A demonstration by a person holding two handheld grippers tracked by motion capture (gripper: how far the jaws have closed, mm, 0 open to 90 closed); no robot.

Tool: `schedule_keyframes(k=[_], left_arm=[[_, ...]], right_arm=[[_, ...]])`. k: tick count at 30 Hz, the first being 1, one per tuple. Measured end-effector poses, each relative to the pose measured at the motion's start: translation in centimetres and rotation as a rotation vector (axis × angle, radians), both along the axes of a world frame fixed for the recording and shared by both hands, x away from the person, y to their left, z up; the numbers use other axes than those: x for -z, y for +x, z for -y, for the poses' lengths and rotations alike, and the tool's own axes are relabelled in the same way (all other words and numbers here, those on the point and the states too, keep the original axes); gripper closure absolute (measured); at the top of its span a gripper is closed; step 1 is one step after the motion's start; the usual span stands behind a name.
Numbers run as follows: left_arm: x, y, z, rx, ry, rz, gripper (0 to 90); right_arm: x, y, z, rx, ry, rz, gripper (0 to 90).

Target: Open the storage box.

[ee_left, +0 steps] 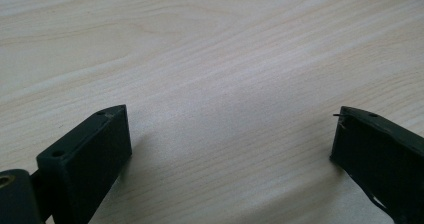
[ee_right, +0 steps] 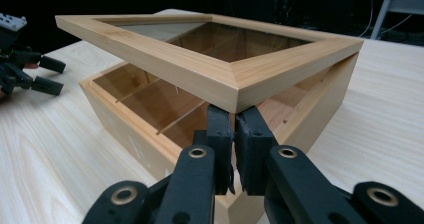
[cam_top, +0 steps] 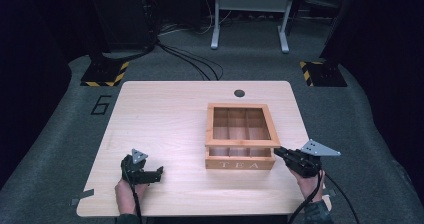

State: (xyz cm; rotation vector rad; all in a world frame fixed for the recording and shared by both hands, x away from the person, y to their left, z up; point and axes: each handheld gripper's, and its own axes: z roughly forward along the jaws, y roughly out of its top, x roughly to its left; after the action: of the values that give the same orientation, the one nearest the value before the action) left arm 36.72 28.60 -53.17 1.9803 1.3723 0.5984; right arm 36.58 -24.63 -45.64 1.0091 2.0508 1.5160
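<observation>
the right hand-held gripper (ee_right: 234, 115) has its jaws together, tips wedged under the front right corner of the lid (ee_right: 200, 59), which is tilted up off the box (cam_top: 240, 159). the box sits right of centre on the worktop (cam_top: 165, 119), label side toward the person. risk: the lid merely rests on the closed tips, not clamped, so it can slide off and drop shut if the tips tilt or retreat. risk: upward push at one corner can skid or twist the box, since nothing holds it down. the left hand-held gripper (cam_top: 142, 171) has its jaws apart, holding nothing, low over bare worktop well left of the box. nothing blocks the lid's swing; the cable hole (cam_top: 239, 92) lies behind the box, apart from it.
</observation>
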Motion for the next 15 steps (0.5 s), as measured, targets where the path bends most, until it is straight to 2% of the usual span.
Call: schedule_keyframes(k=[7,15], left_arm=[[0.0,0.0,0.0,0.0,0.0,0.0,2.4],[0.0,0.0,0.0,0.001,0.0,0.0,2.4]], right_arm=[[-1.1,0.3,0.0,0.008,0.028,0.017,85.0],[-2.2,0.9,-0.2,0.006,0.031,0.025,84.5]])
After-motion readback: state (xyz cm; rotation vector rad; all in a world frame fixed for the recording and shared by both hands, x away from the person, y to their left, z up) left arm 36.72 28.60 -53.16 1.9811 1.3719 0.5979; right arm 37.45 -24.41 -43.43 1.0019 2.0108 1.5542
